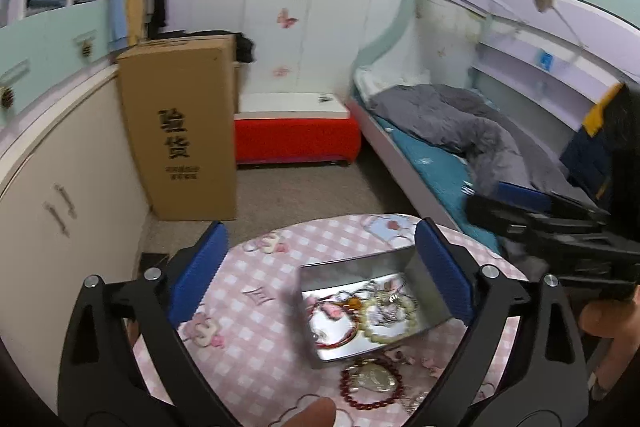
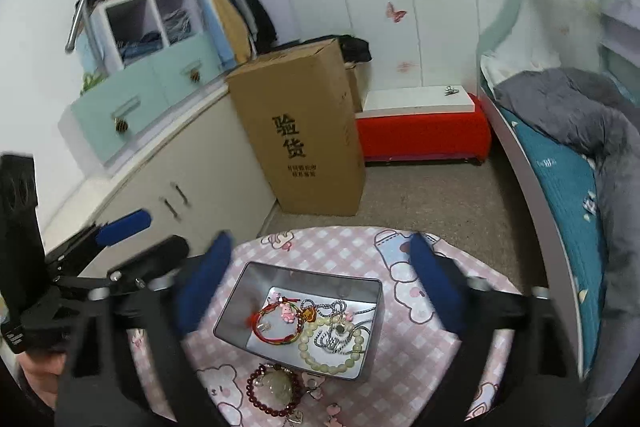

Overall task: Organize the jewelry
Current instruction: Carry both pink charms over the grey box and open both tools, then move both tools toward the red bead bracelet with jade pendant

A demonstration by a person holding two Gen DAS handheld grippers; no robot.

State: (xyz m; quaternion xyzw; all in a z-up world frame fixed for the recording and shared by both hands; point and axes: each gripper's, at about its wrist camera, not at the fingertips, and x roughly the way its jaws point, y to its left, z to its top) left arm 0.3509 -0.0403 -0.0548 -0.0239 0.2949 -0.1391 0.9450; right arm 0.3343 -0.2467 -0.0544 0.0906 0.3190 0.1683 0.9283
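Note:
A silver metal tin point(image 2: 240, 307) point(image 1: 352, 267) stands on a small round table with a pink checked cloth point(image 2: 336, 247) point(image 1: 256, 351). It holds a pale bead bracelet point(image 2: 320, 355) point(image 1: 380, 331), a red cord bracelet point(image 2: 276, 335), silver chains point(image 2: 340, 331) and small charms. A dark red bead bracelet point(image 2: 272, 395) point(image 1: 372, 387) around a pale pendant lies on the cloth just in front of the tin. My left gripper point(image 1: 320, 263) is open and empty above the tin. My right gripper point(image 2: 320, 267) is open and empty above the tin.
A tall cardboard box point(image 2: 304, 131) stands on the floor beyond the table, beside cream cabinets point(image 2: 160, 187). A red and white bench point(image 2: 420, 131) sits at the back wall. A bed with a grey duvet point(image 2: 560, 107) runs along the right.

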